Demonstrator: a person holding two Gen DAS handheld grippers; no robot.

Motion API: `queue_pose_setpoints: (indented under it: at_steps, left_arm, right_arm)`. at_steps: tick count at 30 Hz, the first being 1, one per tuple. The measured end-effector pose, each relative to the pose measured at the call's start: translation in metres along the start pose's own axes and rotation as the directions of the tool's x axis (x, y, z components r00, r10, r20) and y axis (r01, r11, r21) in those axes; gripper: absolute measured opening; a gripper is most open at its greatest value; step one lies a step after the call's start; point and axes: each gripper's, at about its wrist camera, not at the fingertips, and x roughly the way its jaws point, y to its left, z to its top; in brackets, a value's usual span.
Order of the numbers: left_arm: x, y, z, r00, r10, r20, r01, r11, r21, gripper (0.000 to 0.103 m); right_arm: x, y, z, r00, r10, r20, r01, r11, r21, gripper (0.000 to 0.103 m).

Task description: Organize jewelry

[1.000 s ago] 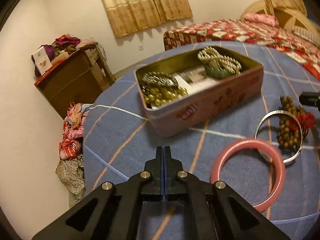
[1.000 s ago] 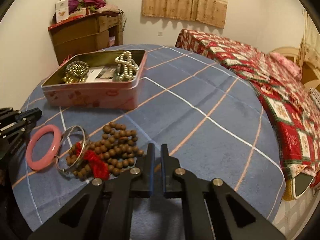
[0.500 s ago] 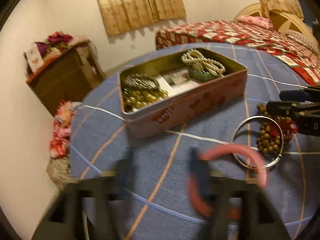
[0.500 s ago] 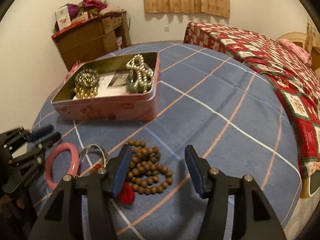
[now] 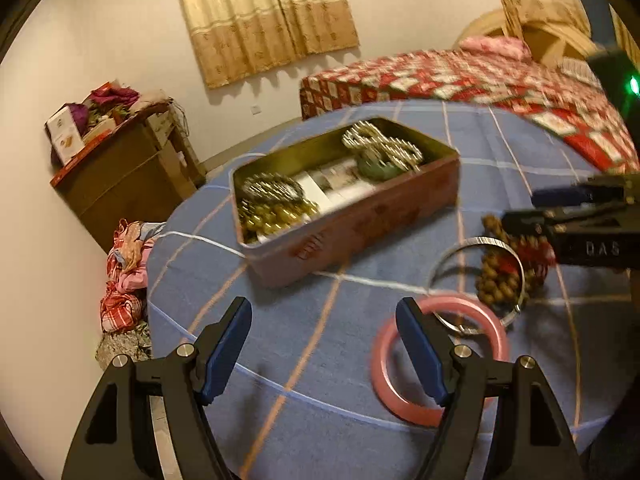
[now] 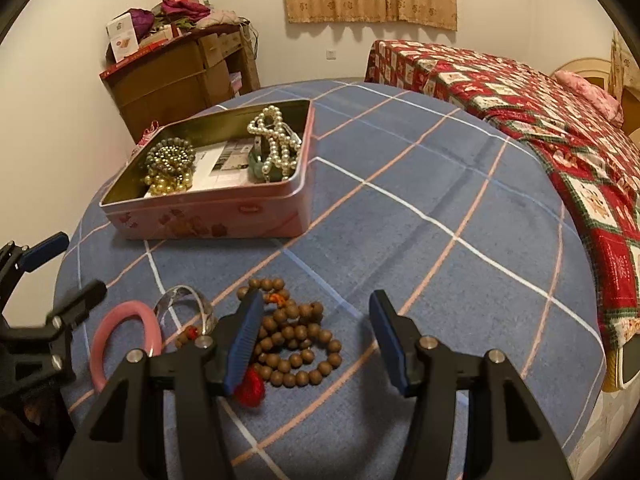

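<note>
Both of my grippers have spread wide since a second ago, when each pair of fingers was pressed together, and both have dropped closer to the loose jewelry.

The pink bangle (image 5: pixel 440 360) lies flat on the blue checked tablecloth (image 6: pixel 400 208), and the silver bangle (image 5: pixel 476 280) overlaps its far edge. The wooden bead string (image 6: pixel 296 336) with its red tassel lies beside them, with some beads sitting inside the silver ring. My left gripper (image 5: pixel 324 344) is open and holds nothing; its right finger sits over the pink bangle's near rim. My right gripper (image 6: pixel 316 340) is also open and empty, with its left finger over the beads.

Risks as I judge them: closing on the pink bangle could drag the silver one along, since they touch, or pinch the cloth and bunch it. The loose bead loops may slip out of a partial pinch and trail across the table. My two grippers work close together, so they could knock each other.

The pink tin (image 6: pixel 208 216) stands well beyond, already holding pearls (image 6: pixel 276 140), golden beads (image 6: pixel 168 168) and a green piece. Trailing beads could snag its rim.
</note>
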Motion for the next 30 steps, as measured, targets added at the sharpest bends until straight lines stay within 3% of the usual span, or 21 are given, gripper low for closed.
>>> queue_pose_setpoints:
  at_steps: [4,7,8,9,10,11,12,13,20,30]
  left_arm:
    - [0.014,-0.008,-0.008,0.999,-0.007,-0.05,0.008,1.0,0.023,0.075]
    - [0.018,-0.006,-0.008,0.999,-0.03,-0.044,0.03,1.0,0.01,0.071]
    - [0.019,-0.006,-0.008,0.998,-0.043,-0.047,0.043,0.999,0.004,0.051]
    - [0.02,-0.005,-0.008,0.996,-0.074,-0.052,0.074,0.997,-0.001,0.036]
    - [0.021,-0.005,-0.007,0.994,-0.087,-0.06,0.087,0.996,-0.001,0.012]
    - [0.021,-0.005,-0.007,0.994,-0.085,-0.065,0.086,0.996,0.001,0.01]
    - [0.021,-0.005,-0.007,0.994,-0.084,-0.063,0.084,0.996,-0.004,0.01]
    - [0.019,-0.001,-0.007,0.994,-0.089,-0.055,0.088,0.996,-0.022,0.009]
    - [-0.002,0.023,0.006,0.998,-0.052,0.023,0.054,0.996,-0.075,0.009]
    - [-0.01,0.037,0.014,0.998,-0.04,0.052,0.046,0.994,-0.102,0.009]
  right_arm:
    - [0.003,0.002,-0.003,1.0,-0.008,-0.007,0.008,1.0,-0.006,0.058]
    - [0.006,-0.002,-0.003,1.0,0.01,-0.012,-0.01,1.0,0.008,0.056]
    - [0.006,-0.002,-0.003,1.0,0.02,-0.013,-0.02,1.0,0.008,0.047]
    - [0.007,-0.001,-0.003,0.999,0.034,-0.015,-0.034,0.999,0.005,0.042]
    - [0.007,0.002,-0.003,0.998,0.056,-0.018,-0.057,0.998,-0.002,0.034]
    - [0.007,0.004,-0.003,0.999,0.05,-0.019,-0.05,0.999,-0.015,0.031]
    - [0.006,0.007,-0.003,0.999,0.041,-0.017,-0.042,0.999,-0.027,0.03]
    - [0.004,0.007,-0.004,0.999,0.043,-0.008,-0.043,0.999,-0.031,0.011]
    - [-0.011,0.007,-0.007,0.998,0.052,0.045,-0.05,0.998,-0.031,0.01]
    - [-0.045,0.012,0.005,0.988,0.045,0.147,-0.038,0.998,-0.049,0.009]
